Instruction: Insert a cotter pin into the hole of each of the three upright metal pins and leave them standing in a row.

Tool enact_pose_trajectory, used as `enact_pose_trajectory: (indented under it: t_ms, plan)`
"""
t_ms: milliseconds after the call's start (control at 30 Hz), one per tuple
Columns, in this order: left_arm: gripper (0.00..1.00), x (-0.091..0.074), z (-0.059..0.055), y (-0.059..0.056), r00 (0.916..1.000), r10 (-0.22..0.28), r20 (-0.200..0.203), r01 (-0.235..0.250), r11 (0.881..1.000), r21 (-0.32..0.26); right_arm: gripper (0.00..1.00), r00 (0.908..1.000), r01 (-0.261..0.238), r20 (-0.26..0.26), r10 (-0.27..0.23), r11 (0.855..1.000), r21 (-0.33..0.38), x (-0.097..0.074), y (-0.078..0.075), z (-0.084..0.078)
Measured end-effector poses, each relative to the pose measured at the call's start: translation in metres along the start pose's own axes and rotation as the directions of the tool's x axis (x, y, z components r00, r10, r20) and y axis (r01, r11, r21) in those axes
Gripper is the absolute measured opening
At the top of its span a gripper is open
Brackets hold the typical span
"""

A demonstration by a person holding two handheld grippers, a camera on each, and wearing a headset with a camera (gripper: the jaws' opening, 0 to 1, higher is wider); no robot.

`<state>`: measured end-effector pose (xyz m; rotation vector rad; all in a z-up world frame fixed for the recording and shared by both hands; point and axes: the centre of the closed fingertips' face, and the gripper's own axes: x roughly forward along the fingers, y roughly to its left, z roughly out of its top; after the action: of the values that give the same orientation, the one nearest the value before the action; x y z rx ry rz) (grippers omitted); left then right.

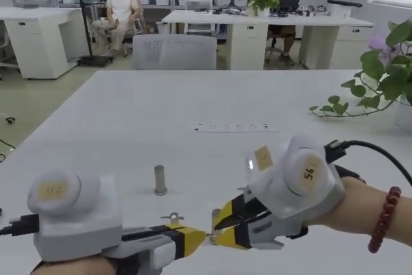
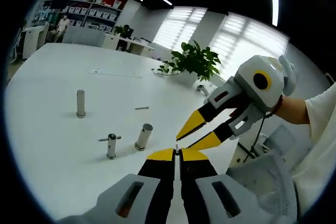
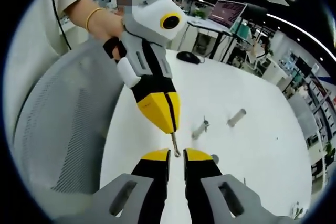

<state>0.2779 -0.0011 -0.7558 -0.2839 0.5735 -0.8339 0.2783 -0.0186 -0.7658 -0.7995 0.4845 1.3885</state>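
The white table spreads wide in front of me, with a potted plant at its far right edge.

My left gripper reaches in from the lower left of the head view. Its yellow-tipped jaws are pressed together on a thin cotter pin, which sticks out beyond the tips. My right gripper comes in from the right and meets it tip to tip. Its jaws stand a little apart, one on each side of the free end of that cotter pin. In the right gripper view I see a gap between the pin and each of these jaws.

Three metal pins stand on the table, just beyond the grippers. The far metal pin is upright, bare and off on its own. The middle metal pin has a crosswise cotter pin through its top. The near metal pin stands just beside my gripper tips, and they partly cover it in the head view.

A small thin metal piece lies flat on the table beyond the pins. It is too small to tell what it is.
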Motion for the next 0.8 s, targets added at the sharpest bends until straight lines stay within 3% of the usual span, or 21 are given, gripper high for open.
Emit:
enact_pose_trajectory:
  t_ms: [133, 300, 333, 567, 633, 800]
  plan:
    - [0.0, -0.001, -0.001, -0.002, 0.9998, -0.018, -0.006, 0.018, 0.999, 0.042, 0.15, 0.9969, -0.054, 0.064, 0.045, 0.987, 0.149, -0.004, 0.002, 0.002]
    - [0.0, -0.001, -0.003, -0.007, 0.999, -0.04, -0.021, 0.041, 0.996, 0.081, 0.16, 0.9931, -0.09, 0.093, 0.072, 0.973, 0.215, -0.011, -0.001, -0.002]
    - [0.0, -0.001, -0.004, -0.008, 0.9987, -0.046, -0.023, 0.048, 0.995, 0.084, 0.16, 0.9902, -0.116, 0.103, 0.095, 0.966, 0.23, -0.013, 0.002, -0.003]
    - [0.0, -0.001, -0.013, -0.016, 0.994, -0.084, -0.07, 0.093, 0.985, 0.146, 0.17, 0.9783, -0.191, 0.128, 0.163, 0.949, 0.251, -0.018, 0.012, -0.008]
    - [0.0, -0.001, -0.015, -0.018, 0.9927, -0.091, -0.08, 0.102, 0.982, 0.157, 0.17, 0.9706, -0.228, 0.134, 0.2, 0.94, 0.253, -0.019, 0.019, -0.008]
    - [0.0, -0.003, -0.02, -0.025, 0.9874, -0.123, -0.099, 0.141, 0.971, 0.193, 0.18, 0.9623, -0.265, 0.129, 0.239, 0.93, 0.253, -0.017, 0.028, -0.013]
